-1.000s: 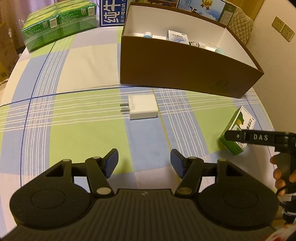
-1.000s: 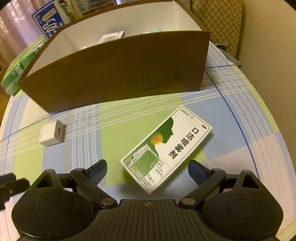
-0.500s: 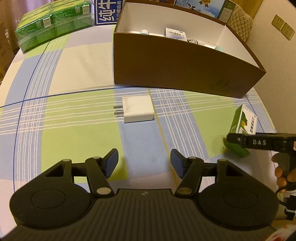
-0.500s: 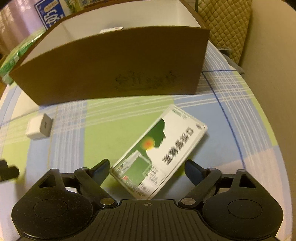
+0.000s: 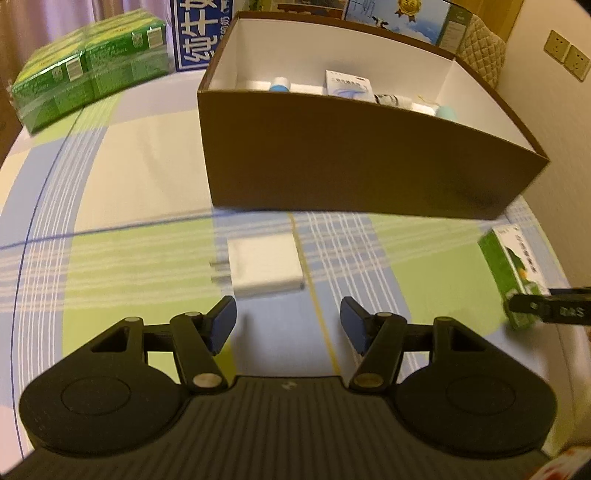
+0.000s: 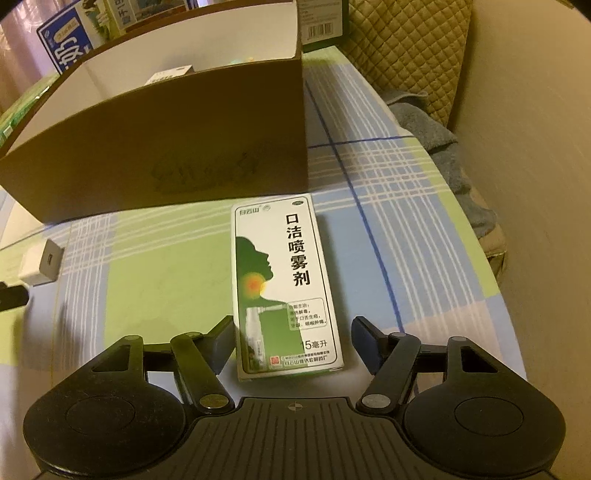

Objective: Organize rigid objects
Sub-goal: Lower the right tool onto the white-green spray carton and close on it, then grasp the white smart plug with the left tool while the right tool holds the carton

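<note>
A white charger plug lies on the checked tablecloth just ahead of my open left gripper; it also shows in the right wrist view. A green-and-white spray medicine box lies flat on the cloth, its near end between the fingers of my open right gripper, with the left pad close to its side. The box shows at the right edge of the left wrist view. A brown cardboard box with a white inside stands behind both and holds several small items.
Green cartons and a blue-and-white carton stand at the back left. A quilted chair and a grey cloth are beyond the table's right edge. A wall is close on the right.
My right gripper swung round and moved in, so the medicine box now lines up lengthwise between its fingers. My left gripper moved forward toward the charger plug.
</note>
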Demonstrator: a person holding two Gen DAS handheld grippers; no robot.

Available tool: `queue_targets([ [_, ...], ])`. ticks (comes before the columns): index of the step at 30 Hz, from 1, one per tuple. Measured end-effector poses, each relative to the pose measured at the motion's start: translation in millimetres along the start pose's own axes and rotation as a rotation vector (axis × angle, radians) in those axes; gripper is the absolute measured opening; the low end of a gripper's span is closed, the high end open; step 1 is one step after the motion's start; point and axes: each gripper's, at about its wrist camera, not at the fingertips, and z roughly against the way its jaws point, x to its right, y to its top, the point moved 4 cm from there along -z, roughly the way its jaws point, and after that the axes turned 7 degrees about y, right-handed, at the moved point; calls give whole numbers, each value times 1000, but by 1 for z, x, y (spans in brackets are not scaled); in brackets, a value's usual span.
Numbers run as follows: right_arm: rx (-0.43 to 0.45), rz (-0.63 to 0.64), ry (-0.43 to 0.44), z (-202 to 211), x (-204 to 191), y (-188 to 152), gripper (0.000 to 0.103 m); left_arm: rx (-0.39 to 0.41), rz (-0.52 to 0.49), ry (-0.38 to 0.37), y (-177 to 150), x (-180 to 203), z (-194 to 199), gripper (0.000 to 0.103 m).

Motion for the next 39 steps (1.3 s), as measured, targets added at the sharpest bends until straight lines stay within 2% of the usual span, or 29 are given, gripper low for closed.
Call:
queue_targets([
  [10, 42, 12, 25, -1, -2, 7, 65, 31, -69, 86, 14, 4, -30, 57],
  [14, 59, 17, 31, -1, -4, 9, 65, 30, -94, 99, 15, 6, -36, 49],
  [19, 75, 42, 38, 0, -7, 10, 63, 39, -108, 96, 13, 6, -35, 49],
  [21, 74, 55, 42, -1, -9, 10, 54, 40, -116, 93, 11, 7, -33, 49],
  [25, 72, 97, 41, 0, -15, 5, 53, 39, -137, 78, 4, 8, -28, 49],
  [39, 5, 253, 178, 7, -73, -38, 53, 24, -228, -9, -54, 20, 13, 48],
])
